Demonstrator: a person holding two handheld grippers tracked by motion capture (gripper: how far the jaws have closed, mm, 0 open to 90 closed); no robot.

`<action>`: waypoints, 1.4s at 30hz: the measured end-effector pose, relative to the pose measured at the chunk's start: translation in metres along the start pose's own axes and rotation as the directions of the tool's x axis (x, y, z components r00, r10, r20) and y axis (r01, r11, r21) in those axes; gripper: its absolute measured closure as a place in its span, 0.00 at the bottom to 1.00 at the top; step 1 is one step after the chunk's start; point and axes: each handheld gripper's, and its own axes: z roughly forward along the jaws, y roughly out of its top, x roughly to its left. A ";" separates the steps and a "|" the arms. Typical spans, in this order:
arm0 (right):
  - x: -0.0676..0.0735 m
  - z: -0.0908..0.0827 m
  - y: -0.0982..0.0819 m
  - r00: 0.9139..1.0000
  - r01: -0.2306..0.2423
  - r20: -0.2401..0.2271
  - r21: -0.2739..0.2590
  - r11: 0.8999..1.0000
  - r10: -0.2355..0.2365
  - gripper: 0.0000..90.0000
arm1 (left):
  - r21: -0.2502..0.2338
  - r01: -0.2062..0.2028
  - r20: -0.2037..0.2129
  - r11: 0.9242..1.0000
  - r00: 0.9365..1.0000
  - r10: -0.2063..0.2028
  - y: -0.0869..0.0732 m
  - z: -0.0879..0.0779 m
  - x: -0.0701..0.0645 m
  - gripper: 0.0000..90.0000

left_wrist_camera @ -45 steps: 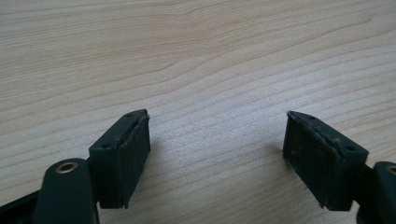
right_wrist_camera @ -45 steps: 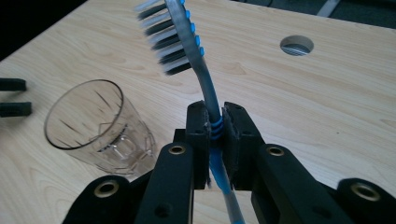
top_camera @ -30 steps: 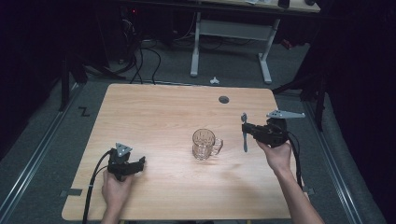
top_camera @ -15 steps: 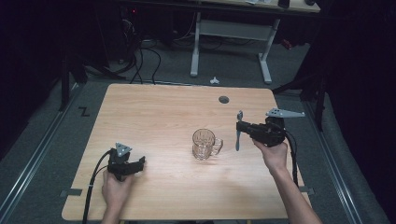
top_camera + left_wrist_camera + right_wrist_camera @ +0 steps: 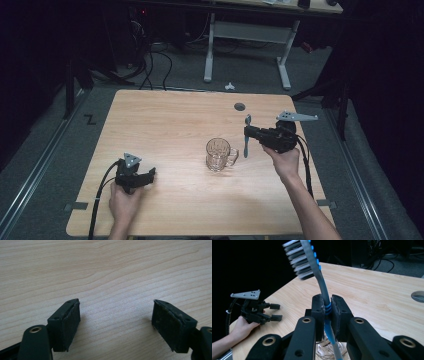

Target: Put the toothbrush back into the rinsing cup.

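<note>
Toothbrush [image 5: 322,287] stays clamped upright in the right gripper [image 5: 248,134], which has drifted left toward the glass mug [image 5: 220,154] on the table [image 5: 170,120]; left gripper [image 5: 149,175] rests unmoved, jaws released.

We clamp the toothbrush [image 5: 325,298] between our right gripper [image 5: 327,312] pads, gripping its blue ribbed neck. Its handle runs down toward a glass mug [image 5: 329,350] just below the jaws, and its bristled head tilts up to the left. Across the tabletop [image 5: 372,295], near its left edge, our left gripper [image 5: 275,312] rests in a hand [image 5: 242,326], jaws apart. A grey grommet [image 5: 418,295] sits at the right.
</note>
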 end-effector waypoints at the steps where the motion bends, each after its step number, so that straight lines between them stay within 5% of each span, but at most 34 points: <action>1: 0.001 0.001 0.000 1.000 0.000 -0.002 0.000 1.000 0.000 0.90 | 0.000 0.000 0.000 1.000 1.000 0.000 0.000 0.000 0.000 0.26; 42: 0.006 0.039 0.007 0.999 0.036 -0.002 0.016 0.999 -0.036 0.90 | 0.001 -0.004 -0.001 1.000 1.000 0.004 0.000 0.000 0.000 0.26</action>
